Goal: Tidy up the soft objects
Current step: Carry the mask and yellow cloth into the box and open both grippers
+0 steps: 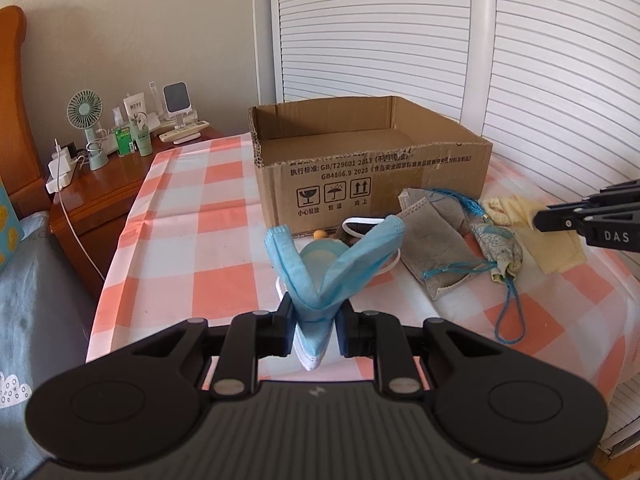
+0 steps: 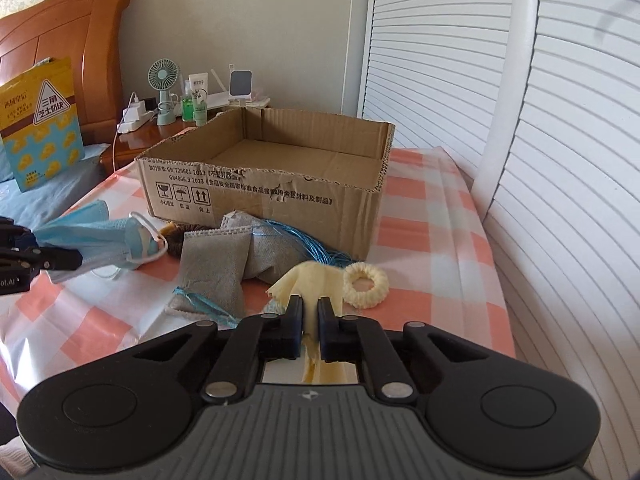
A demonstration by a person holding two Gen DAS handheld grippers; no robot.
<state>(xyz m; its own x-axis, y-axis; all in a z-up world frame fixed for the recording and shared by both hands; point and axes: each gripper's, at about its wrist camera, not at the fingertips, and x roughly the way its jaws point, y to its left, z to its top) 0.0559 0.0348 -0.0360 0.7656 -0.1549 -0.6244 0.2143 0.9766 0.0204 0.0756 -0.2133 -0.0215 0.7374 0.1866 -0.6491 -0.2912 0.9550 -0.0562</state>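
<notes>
The mask (image 1: 316, 276) is pinched in the left gripper (image 1: 314, 320), clear of the table. The right gripper (image 2: 310, 320) pinches the yellow cloth (image 2: 316, 280), apparently lifted. Step: pickup. Next: carry both to the box (image 1: 360, 184) at 12 o'clock and release.

The cloth over the table (image 2: 432, 216) is checked in salmon-pink and white. On it stands a plain brown cardboard box (image 2: 280, 196) with black printing along its near side. The face mask (image 1: 316, 280) is light blue with white ear loops. Right of it lie grey pouches (image 1: 436, 244) tied with bright blue cord, a pale yellow cloth (image 2: 316, 280) and a cream scrunchie (image 2: 366, 284). Both grippers are black with dark blue pads. Far left, a mint-green fan (image 1: 86, 120) stands on an orange-brown nightstand (image 1: 100, 188).
</notes>
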